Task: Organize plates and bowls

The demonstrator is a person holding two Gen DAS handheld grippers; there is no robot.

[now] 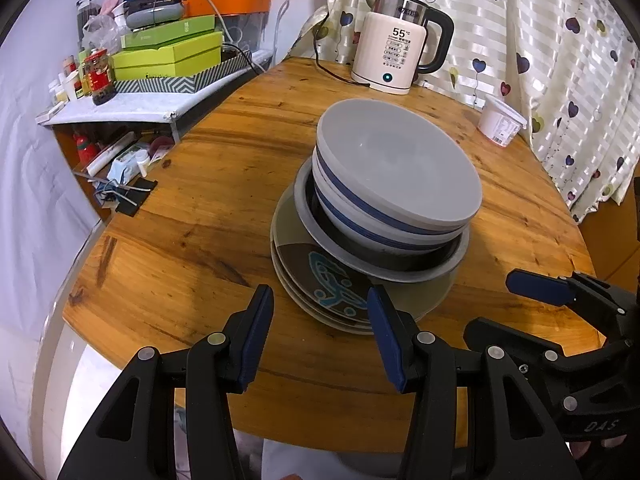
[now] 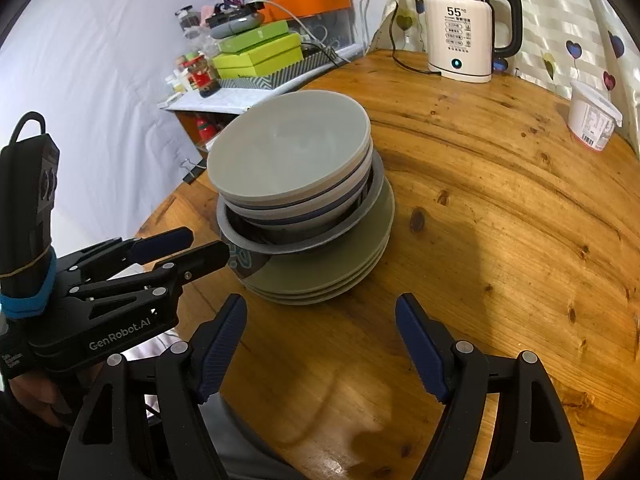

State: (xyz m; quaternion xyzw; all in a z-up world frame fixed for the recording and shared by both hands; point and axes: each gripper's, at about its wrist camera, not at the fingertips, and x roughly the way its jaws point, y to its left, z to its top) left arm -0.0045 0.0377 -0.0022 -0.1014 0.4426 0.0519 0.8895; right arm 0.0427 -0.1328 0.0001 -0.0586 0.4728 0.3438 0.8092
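One stack stands in the middle of the round wooden table (image 1: 200, 208). At its base are several olive plates (image 1: 320, 280), the top one with a brown and teal pattern. On them sits a grey-rimmed dark bowl (image 1: 384, 268), and nested in it are grey bowls with blue bands (image 1: 396, 168). The stack also shows in the right wrist view (image 2: 292, 160). My left gripper (image 1: 320, 320) is open and empty, just in front of the plates. My right gripper (image 2: 320, 336) is open and empty, near the stack's front right; it also shows in the left wrist view (image 1: 520, 312).
A white electric kettle (image 1: 396, 48) stands at the table's far edge with its cord. A white plastic tub (image 1: 502, 120) sits at the far right by the heart-print curtain. A cluttered side shelf with green boxes (image 1: 168, 56) and jars lies at the left.
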